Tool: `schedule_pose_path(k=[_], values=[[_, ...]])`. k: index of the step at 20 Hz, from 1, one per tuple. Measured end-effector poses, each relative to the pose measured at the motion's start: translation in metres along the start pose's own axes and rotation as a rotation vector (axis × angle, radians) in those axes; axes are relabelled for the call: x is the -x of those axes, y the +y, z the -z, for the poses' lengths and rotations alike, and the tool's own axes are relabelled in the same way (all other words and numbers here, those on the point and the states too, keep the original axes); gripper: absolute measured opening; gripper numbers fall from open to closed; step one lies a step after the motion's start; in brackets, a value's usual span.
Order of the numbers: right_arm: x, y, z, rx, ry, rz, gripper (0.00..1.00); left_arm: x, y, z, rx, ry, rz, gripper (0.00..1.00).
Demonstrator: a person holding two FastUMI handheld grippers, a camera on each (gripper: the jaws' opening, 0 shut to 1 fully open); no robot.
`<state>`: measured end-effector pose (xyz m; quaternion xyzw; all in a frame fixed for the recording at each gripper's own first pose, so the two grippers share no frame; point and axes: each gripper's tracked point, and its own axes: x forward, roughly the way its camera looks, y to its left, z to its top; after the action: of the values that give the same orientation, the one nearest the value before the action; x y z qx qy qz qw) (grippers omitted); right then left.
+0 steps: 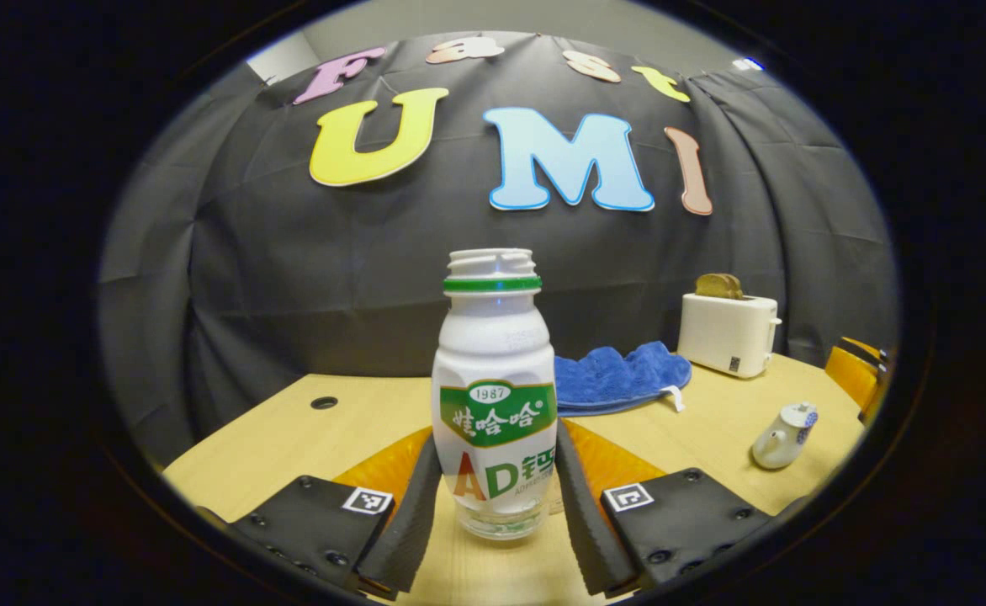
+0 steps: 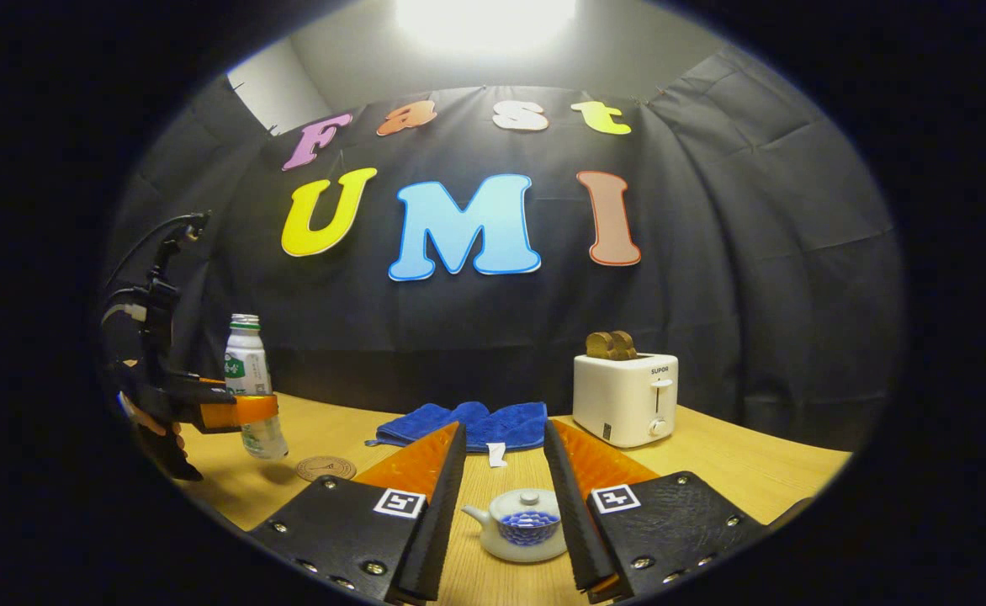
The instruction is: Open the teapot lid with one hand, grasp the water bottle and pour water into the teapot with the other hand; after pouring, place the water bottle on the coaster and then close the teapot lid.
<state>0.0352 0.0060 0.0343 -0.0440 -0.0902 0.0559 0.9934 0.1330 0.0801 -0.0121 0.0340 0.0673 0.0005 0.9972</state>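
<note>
In the left gripper view, the left claw grips the bottle, one finger pressed on each side of its lower half. The bottle stands upright, its cap off and the mouth open. The right gripper view shows the same bottle held clear above the table, with a hand on the left claw's handle. Below it and a little to the right, the round coaster lies flat on the table with nothing on it.

The right claw is open, its fingers spread wide on either side of the teapot without touching it. The teapot sits on the table with its lid on and its spout pointing left in this view. Whether the claw hangs just above the teapot or level with it is hard to judge.

Farther back lie a blue cloth and a white toaster holding toast. In the left gripper view the teapot stands well off to the right.
</note>
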Motion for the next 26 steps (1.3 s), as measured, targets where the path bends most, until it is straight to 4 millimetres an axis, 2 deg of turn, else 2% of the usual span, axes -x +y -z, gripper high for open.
schedule_pose_path(k=[1,2,4,6,7,8,12,15,17,18,19,20,21,22,23,24,26], values=[[0.001,0.004,-0.001,0.001,-0.007,-0.012,0.57,-0.005,-0.002,-0.003,-0.015,-0.004,0.001,0.72],[0.003,0.008,-0.001,-0.003,-0.006,-0.024,0.57,-0.012,-0.005,-0.005,-0.028,-0.006,0.007,0.72],[0.004,0.012,0.0,-0.008,0.0,-0.041,0.57,-0.024,-0.014,-0.005,-0.032,-0.011,0.03,0.8],[0.007,0.014,-0.002,-0.015,-0.003,-0.049,0.57,-0.034,-0.024,-0.005,-0.036,-0.014,0.052,0.81],[0.008,0.014,-0.004,-0.021,-0.007,-0.05,0.57,-0.04,-0.028,-0.003,-0.043,-0.016,0.065,0.76],[0.008,0.014,-0.004,-0.026,-0.012,-0.051,0.57,-0.046,-0.031,0.0,-0.048,-0.014,0.078,0.8],[0.012,0.01,-0.01,-0.028,-0.023,-0.045,0.57,-0.066,-0.037,0.014,-0.071,0.001,0.085,0.8],[0.013,0.009,-0.014,-0.048,-0.034,-0.047,0.57,-0.074,-0.039,0.017,-0.057,-0.008,0.1,0.8],[0.014,0.008,-0.015,-0.068,-0.033,-0.047,0.57,-0.079,-0.039,0.02,-0.056,-0.005,0.099,0.76],[0.014,0.006,-0.015,-0.075,-0.035,-0.046,0.57,-0.081,-0.039,0.022,-0.059,-0.004,0.099,0.8],[0.014,0.005,-0.016,-0.08,-0.037,-0.043,0.57,-0.081,-0.04,0.023,-0.059,-0.004,0.1,0.72],[0.014,0.003,-0.017,-0.084,-0.039,-0.039,0.57,-0.083,-0.04,0.024,-0.056,-0.003,0.1,0.72],[0.014,0.003,-0.017,-0.087,-0.039,-0.037,0.57,-0.084,-0.04,0.026,-0.054,0.001,0.1,0.76],[0.014,0.002,-0.017,-0.091,-0.039,-0.036,0.57,-0.084,-0.04,0.028,-0.051,0.007,0.099,0.76],[0.014,0.002,-0.017,-0.094,-0.039,-0.035,0.57,-0.085,-0.039,0.028,-0.045,0.003,0.099,0.72],[0.014,0.002,-0.018,-0.095,-0.039,-0.035,0.57,-0.086,-0.038,0.027,-0.038,0.001,0.099,0.8],[0.014,0.001,-0.018,-0.094,-0.039,-0.034,0.57,-0.086,-0.036,0.029,-0.023,0.001,0.094,0.74]])
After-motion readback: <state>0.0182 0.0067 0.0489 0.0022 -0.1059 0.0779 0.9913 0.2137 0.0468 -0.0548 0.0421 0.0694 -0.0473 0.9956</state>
